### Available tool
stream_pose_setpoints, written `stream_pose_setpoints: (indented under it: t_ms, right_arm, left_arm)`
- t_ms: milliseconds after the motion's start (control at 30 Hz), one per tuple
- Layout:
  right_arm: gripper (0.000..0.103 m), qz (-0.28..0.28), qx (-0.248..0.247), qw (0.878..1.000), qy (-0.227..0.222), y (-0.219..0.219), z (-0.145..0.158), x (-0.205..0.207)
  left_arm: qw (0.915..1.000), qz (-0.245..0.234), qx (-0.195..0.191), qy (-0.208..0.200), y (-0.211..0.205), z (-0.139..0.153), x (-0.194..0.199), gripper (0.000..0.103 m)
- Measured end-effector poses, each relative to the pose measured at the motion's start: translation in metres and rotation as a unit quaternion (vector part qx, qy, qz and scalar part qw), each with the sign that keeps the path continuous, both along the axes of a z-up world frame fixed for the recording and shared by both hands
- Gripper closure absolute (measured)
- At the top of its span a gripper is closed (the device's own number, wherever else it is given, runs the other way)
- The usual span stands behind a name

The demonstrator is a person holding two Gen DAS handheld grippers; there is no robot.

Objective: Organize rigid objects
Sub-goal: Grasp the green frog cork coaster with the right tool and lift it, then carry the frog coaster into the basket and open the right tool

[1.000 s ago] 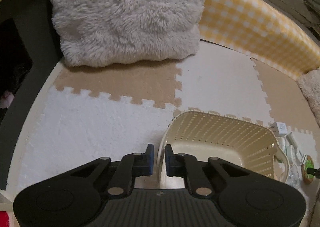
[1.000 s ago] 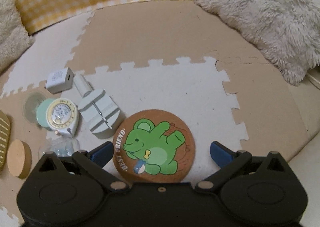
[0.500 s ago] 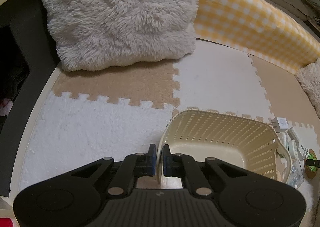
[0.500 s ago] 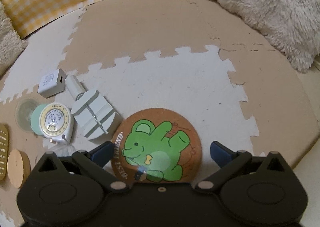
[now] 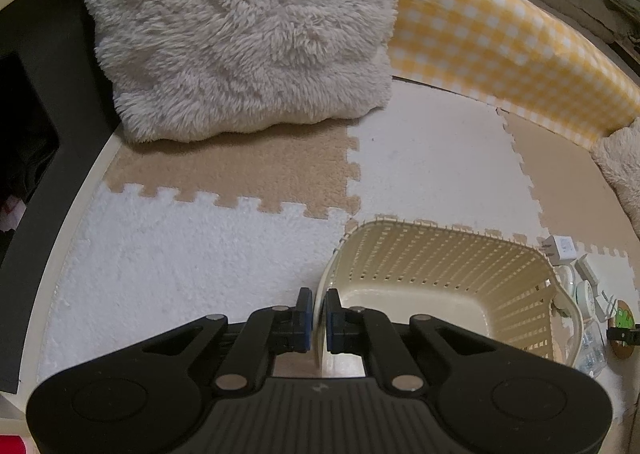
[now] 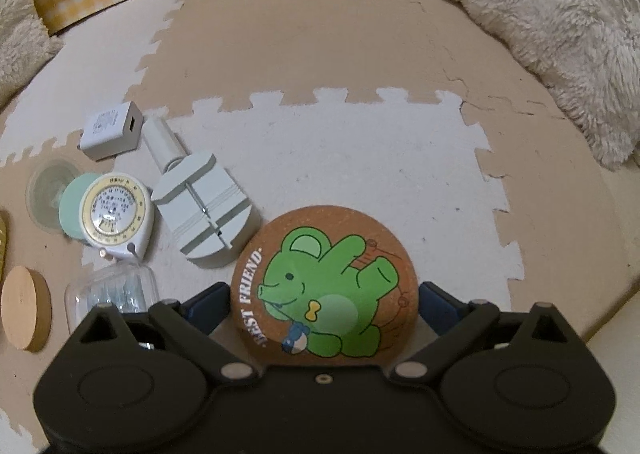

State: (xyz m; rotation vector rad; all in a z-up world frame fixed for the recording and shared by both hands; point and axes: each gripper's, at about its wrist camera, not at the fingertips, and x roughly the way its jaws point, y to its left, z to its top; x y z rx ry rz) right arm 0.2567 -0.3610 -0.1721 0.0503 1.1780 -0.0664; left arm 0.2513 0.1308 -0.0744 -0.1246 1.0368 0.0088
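Observation:
My left gripper [image 5: 319, 312] is shut on the near rim of a cream perforated basket [image 5: 440, 254], one finger inside and one outside the wall. My right gripper [image 6: 324, 302] is shut on a round cork coaster [image 6: 324, 286] printed with a green bear, gripped at its left and right edges, just above the mat. The coaster also shows small in the left wrist view [image 5: 622, 328], right of the basket. On the mat to the coaster's left lie a white jig tool [image 6: 202, 205], a round tape measure [image 6: 114, 213], a white charger [image 6: 112, 129], a plain wooden coaster [image 6: 26, 310] and a clear plastic case [image 6: 112, 294].
Beige and white foam puzzle mats [image 6: 340, 157] cover the floor. Fluffy cushions lie at the left wrist view's back [image 5: 240, 33] and the right wrist view's upper right [image 6: 560, 21]. A yellow checked bolster [image 5: 500, 41] runs along the far edge. A clear round lid [image 6: 50, 189] lies by the tape measure.
My left gripper closed from a small gap onto the basket rim. My right gripper closed on the bear coaster and shifted slightly forward over the mat.

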Motion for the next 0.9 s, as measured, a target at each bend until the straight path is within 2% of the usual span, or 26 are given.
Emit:
stream_pose_setpoints:
  t_ms: [133,233,400,600,900]
  right_arm:
    - [0.003,-0.003,0.002,1.000,-0.003,0.006,0.010,-0.007]
    - [0.003,-0.006,0.001,1.000,-0.028,0.016,0.026,-0.014]
    - [0.003,-0.014,0.059,0.995,-0.077,0.041,0.057,-0.027]
    - [0.003,0.036,0.103,0.985,-0.131,0.098,0.092,-0.034]
    - [0.003,0.125,0.144,0.969,-0.161,0.201,0.120,-0.031]
  left_arm:
    - [0.9999,0.005,-0.009,0.001,0.002,0.000,0.000,0.096]
    - [0.9999,0.007,-0.015,0.002,0.003,0.001,0.001,0.096]
    - [0.9996,0.012,-0.024,0.003,0.005,0.001,0.001,0.096]
    - [0.9995,0.011,-0.028,0.002,0.007,0.000,0.001,0.096]
    - [0.9989,0.015,-0.045,0.004,0.012,0.000,0.002,0.096]
